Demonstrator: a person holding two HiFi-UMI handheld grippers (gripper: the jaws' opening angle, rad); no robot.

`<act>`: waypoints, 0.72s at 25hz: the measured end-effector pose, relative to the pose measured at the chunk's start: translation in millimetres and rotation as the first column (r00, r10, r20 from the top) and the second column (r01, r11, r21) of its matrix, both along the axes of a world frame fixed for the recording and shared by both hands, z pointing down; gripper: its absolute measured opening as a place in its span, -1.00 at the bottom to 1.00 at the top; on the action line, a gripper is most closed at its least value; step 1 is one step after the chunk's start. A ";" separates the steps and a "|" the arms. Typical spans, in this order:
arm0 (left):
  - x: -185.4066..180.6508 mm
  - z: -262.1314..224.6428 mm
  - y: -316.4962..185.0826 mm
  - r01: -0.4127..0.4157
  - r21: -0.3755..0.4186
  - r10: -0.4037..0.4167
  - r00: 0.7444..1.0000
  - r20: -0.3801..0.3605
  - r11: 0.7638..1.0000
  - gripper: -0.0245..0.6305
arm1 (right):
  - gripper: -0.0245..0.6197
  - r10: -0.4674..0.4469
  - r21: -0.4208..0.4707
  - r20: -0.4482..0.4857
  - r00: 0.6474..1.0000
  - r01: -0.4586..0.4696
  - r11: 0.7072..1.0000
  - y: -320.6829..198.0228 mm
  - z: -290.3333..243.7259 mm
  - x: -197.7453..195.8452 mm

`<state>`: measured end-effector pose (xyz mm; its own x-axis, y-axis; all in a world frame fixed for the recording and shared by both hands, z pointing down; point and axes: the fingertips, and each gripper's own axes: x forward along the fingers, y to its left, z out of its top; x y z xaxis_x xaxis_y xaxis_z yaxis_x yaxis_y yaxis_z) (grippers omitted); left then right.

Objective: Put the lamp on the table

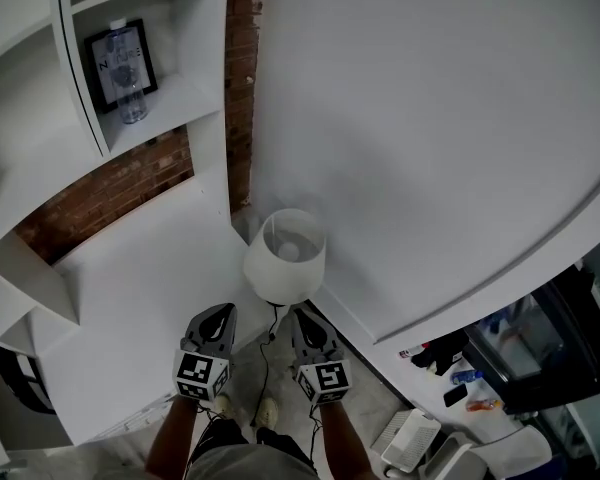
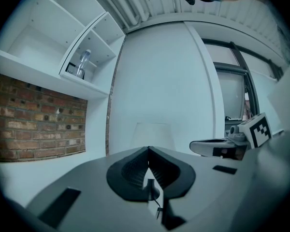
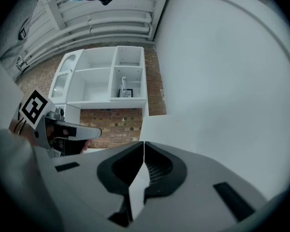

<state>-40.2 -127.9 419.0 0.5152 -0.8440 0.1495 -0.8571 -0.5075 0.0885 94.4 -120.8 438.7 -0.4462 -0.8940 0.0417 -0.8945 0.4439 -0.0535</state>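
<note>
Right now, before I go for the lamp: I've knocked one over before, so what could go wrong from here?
The left claw and the right claw are both shut, just short of the lamp. Pushing on like that could bump it and tip it over. Its cord hangs down between the claws toward your feet, so it may snag or trip you once the lamp is carried.

Matt wht cloth-like lamp (image 1: pixel 285 256), rough brick wall (image 1: pixel 105 196), smooth matt table (image 1: pixel 140 298).
</note>
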 end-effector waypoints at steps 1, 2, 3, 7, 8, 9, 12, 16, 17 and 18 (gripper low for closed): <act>1.8 -1.2 1.5 -0.002 0.002 0.002 1.000 -0.002 1.000 -0.91 | -0.84 0.001 -0.003 0.003 1.000 -0.001 1.000 0.8 -0.2 0.5; 3.2 -2.1 2.9 -0.003 0.003 0.003 1.000 -0.003 1.000 -0.91 | -0.84 0.003 -0.005 0.005 1.000 -0.003 1.000 1.8 -0.4 1.0; 4.1 -2.9 4.3 -0.004 0.005 0.004 1.000 -0.004 1.000 -0.91 | -0.85 0.005 -0.008 0.007 1.000 -0.005 1.000 2.8 -0.5 1.5; 3.9 -2.8 9.5 0.004 0.005 -0.004 1.000 -0.008 1.000 -0.91 | -0.85 0.009 -0.017 0.015 1.000 -0.009 1.000 8.1 -1.5 1.8; 3.3 -2.3 10.2 0.008 0.003 -0.008 1.000 -0.010 1.000 -0.91 | -0.85 0.004 -0.014 0.012 1.000 -0.004 1.000 9.2 -1.3 1.0; 2.4 -1.5 10.7 0.013 0.000 -0.013 1.000 -0.013 1.000 -0.91 | -0.85 -0.001 -0.012 0.005 1.000 0.001 1.000 10.0 -0.8 0.1; 1.4 2.1 12.0 0.022 -0.010 -0.022 1.000 -0.017 1.000 -0.91 | -0.85 -0.011 -0.015 -0.019 1.000 0.010 1.000 10.7 0.2 1.0; 1.7 2.9 11.3 0.025 -0.006 -0.025 1.000 -0.012 1.000 -0.91 | -0.85 -0.013 -0.013 -0.007 1.000 0.013 1.000 8.4 -4.1 2.5; 1.9 3.0 10.8 0.026 -0.006 -0.026 1.000 -0.010 1.000 -0.91 | -0.85 -0.014 -0.012 -0.006 1.000 0.013 1.000 7.9 -4.8 2.3; 2.3 3.3 10.4 0.025 -0.008 -0.025 1.000 -0.009 1.000 -0.91 | -0.85 -0.014 -0.012 -0.005 1.000 0.013 1.000 7.5 -4.9 2.2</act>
<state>-37.8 -117.4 422.3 0.4952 -0.8554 0.1518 -0.8687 -0.4852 0.0999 96.5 -113.3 433.8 -0.4580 -0.8873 0.0546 -0.8887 0.4553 -0.0549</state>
